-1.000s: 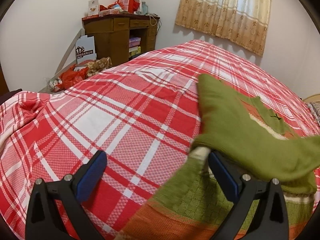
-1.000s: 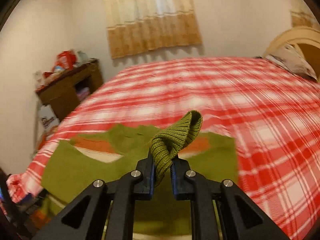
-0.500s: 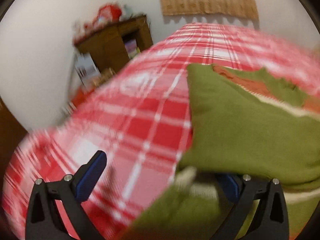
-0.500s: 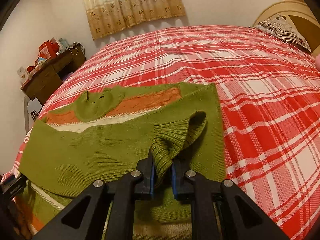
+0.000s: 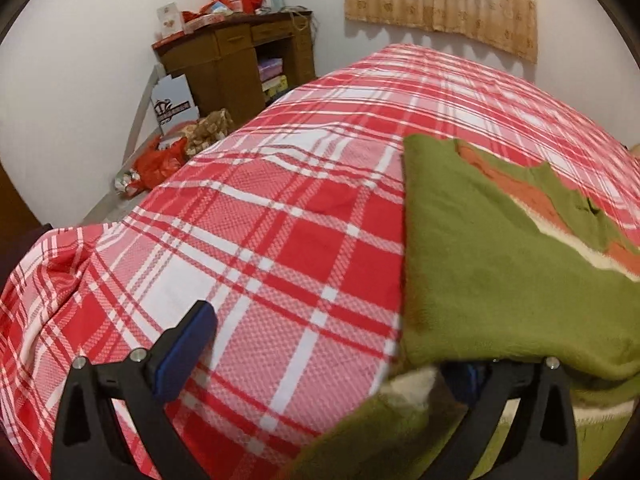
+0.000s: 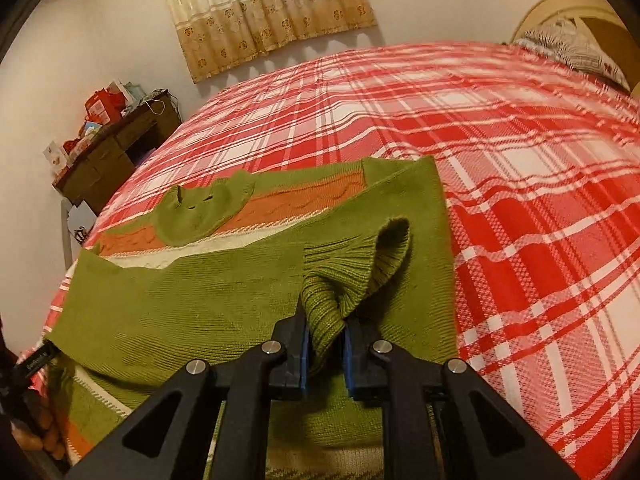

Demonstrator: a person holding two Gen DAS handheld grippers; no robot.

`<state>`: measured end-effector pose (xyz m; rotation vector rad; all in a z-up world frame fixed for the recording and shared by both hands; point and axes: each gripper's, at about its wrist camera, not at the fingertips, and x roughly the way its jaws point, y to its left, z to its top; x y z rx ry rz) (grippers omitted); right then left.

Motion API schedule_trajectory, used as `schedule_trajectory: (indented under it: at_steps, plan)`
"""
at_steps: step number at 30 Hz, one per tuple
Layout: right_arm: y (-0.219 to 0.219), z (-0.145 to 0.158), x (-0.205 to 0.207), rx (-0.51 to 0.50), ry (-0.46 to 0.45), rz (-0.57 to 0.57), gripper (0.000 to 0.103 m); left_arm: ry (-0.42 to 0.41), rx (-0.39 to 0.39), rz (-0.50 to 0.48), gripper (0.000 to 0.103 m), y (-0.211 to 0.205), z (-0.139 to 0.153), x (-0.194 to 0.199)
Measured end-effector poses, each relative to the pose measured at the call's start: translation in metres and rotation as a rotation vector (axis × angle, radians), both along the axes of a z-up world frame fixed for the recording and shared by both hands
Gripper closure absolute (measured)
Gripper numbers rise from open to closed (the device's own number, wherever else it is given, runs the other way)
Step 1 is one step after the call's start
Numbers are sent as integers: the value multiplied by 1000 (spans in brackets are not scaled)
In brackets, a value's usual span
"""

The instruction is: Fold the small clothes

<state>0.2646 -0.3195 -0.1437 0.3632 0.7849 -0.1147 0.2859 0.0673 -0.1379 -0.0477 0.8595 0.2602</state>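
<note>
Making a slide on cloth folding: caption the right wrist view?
Right gripper pinches the ribbed cuff of a green sweater on the plaid bedspread.

- In the left wrist view, the left gripper's [image 5: 320, 360] pad at 4 o'clock is almost wholly hidden under a fold of the green sweater [image 5: 500, 264].
- The sweater runs off the frame at 3 and 5 o'clock.
- In the right wrist view, the right gripper's [image 6: 325, 340] blue pads show only as thin edges; the ribbed cuff [image 6: 352, 276] fills the gap.
- The pillow [image 6: 576, 48] at 2 o'clock is cut by the rim.
- The desk [image 6: 116, 148] clutter is too small to identify.
</note>
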Motion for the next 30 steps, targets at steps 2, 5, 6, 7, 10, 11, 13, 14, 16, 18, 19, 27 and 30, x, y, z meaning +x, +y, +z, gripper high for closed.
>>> schedule_trajectory:
  at_steps: [2, 5, 6, 7, 10, 11, 13, 14, 16, 18, 19, 27, 30]
  plan:
    - [-2, 2, -2, 16, 9, 28, 84, -6, 22, -31, 0, -9, 5, -13]
    - [-1, 12, -20, -29, 16, 37, 73, -28, 17, -73, 0, -12, 12, -34]
    - [-2, 17, -31, -47, -7, 27, 67, -33, 18, -82, 0, -12, 14, -39]
    - [-3, 21, -42, -65, -25, 14, 63, -39, 22, -91, 0, -11, 16, -47]
    - [-10, 32, -70, -139, -46, -62, 63, -64, 10, -98, 0, -10, 24, -51]
    - [-11, 35, -75, -159, -58, -81, 63, -90, 9, -117, 0, -14, 30, -51]
    - [-10, 43, -78, -201, -81, -96, 63, -140, 34, -129, 0, -20, 40, -45]
    - [-9, 46, -76, -214, -87, -88, 63, -169, 54, -124, 0, -27, 46, -40]
    - [-1, 51, -64, -214, -92, -45, 63, -176, 62, -117, 0, -35, 49, -26]
    - [10, 52, -49, -228, -95, -4, 63, -163, 77, -92, 0, -45, 47, -5]
    - [19, 51, -41, -253, -93, 22, 65, -143, 90, -69, 0, -47, 43, 7]
    - [23, 6, 3, -178, 34, 120, 66, -47, 86, 41, 0, -31, 4, 35]
    - [10, 3, 2, -95, 19, 116, 66, -37, 101, 34, 0, -34, 1, 37]
